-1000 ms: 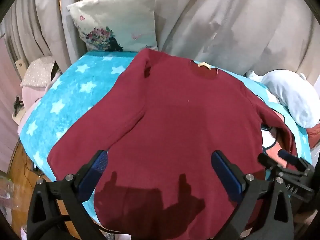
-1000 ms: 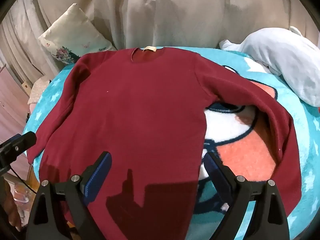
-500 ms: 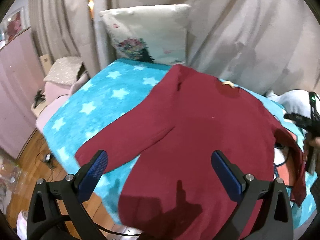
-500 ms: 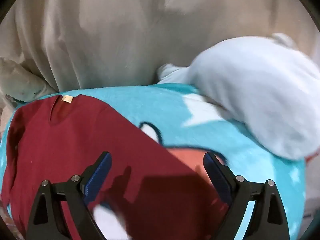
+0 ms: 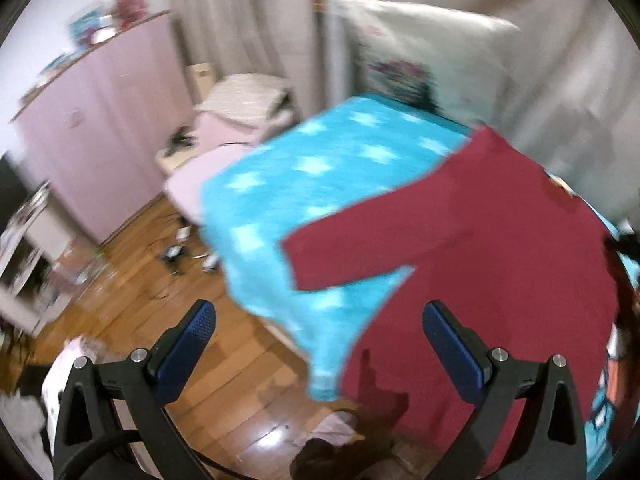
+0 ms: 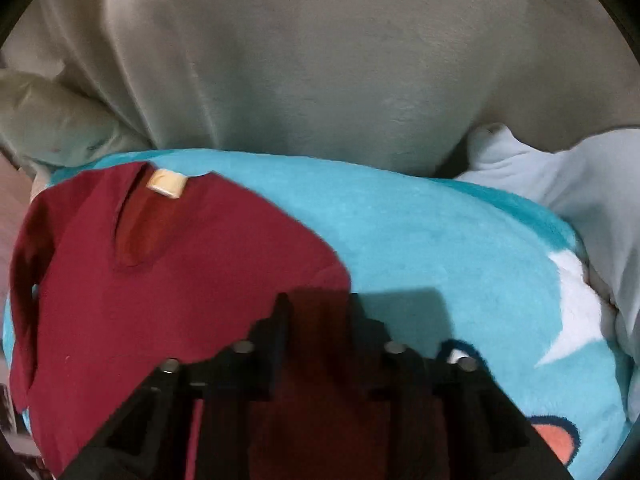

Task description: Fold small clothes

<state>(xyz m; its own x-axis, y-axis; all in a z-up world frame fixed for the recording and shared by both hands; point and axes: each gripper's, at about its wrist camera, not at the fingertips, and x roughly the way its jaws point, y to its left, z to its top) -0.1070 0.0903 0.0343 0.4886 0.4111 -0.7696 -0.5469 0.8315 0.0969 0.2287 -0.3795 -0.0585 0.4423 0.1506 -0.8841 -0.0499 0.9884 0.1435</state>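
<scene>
A maroon long-sleeved sweater (image 5: 500, 240) lies flat on a turquoise star blanket (image 5: 300, 168), its left sleeve cuff (image 5: 304, 260) pointing toward the bed corner. My left gripper (image 5: 316, 320) is open and empty, hovering over that corner just short of the cuff. In the right wrist view the sweater (image 6: 160, 300) shows its neckline and beige label (image 6: 167, 184). My right gripper (image 6: 318, 312) is closing, its jaws nearly together with a fold of the sweater's right shoulder and sleeve pinched between them.
A wooden floor (image 5: 240, 380) with cables lies below the bed corner, and a pink wardrobe (image 5: 100, 120) stands at the left. A floral pillow (image 5: 420, 48) and curtains back the bed. A pale blue plush (image 6: 580, 184) lies at the right on the blanket (image 6: 440, 232).
My left gripper swung left and rolled toward the bed corner and left sleeve. My right gripper moved right and down onto the right sleeve, and its jaws went from wide open to closed on the fabric.
</scene>
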